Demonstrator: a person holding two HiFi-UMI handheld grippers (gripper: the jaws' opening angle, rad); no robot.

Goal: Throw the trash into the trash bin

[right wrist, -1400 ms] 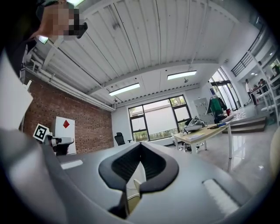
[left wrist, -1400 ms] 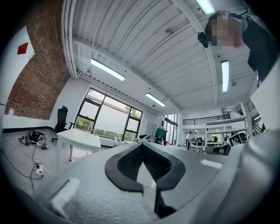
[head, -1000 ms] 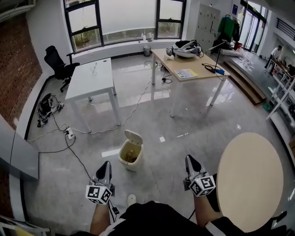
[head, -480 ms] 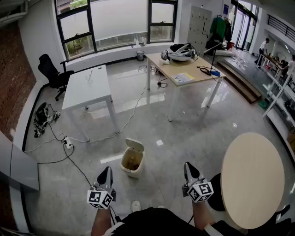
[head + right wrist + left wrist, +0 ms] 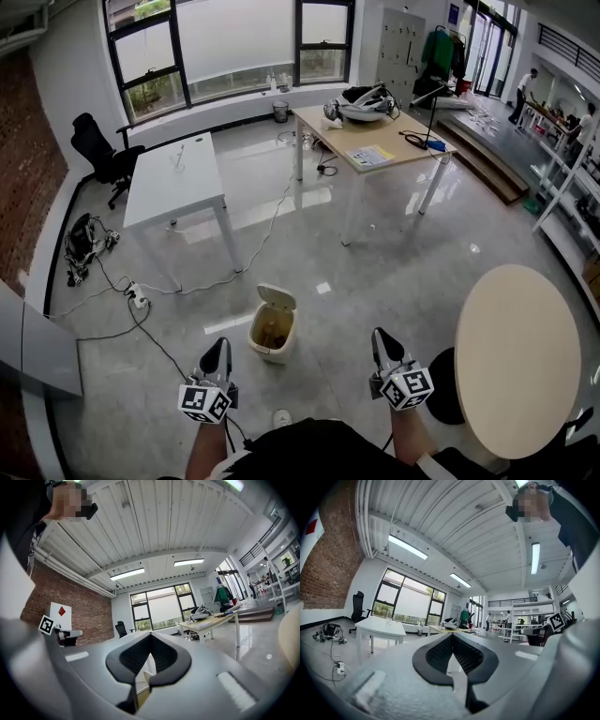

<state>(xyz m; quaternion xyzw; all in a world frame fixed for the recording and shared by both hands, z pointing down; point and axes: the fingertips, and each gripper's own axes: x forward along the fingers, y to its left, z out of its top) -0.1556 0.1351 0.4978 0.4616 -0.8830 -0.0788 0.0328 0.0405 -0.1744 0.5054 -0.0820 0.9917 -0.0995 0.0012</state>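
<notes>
Bin [image 5: 270, 352] w/ lid [image 5: 278, 298] up on floor [image 5: 394, 272] (brownish trash [image 5: 273, 333] inside)

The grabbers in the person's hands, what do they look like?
Both the left gripper and the right gripper are grey, with black ribbed pads that narrow to a point. Each carries a white cube printed with black square markers. The person wears a black top with white trim.

Cream trash bin [image 5: 270, 353], white desk [image 5: 173, 183], beige round table [image 5: 516, 356], red brick wall [image 5: 28, 159]
</notes>
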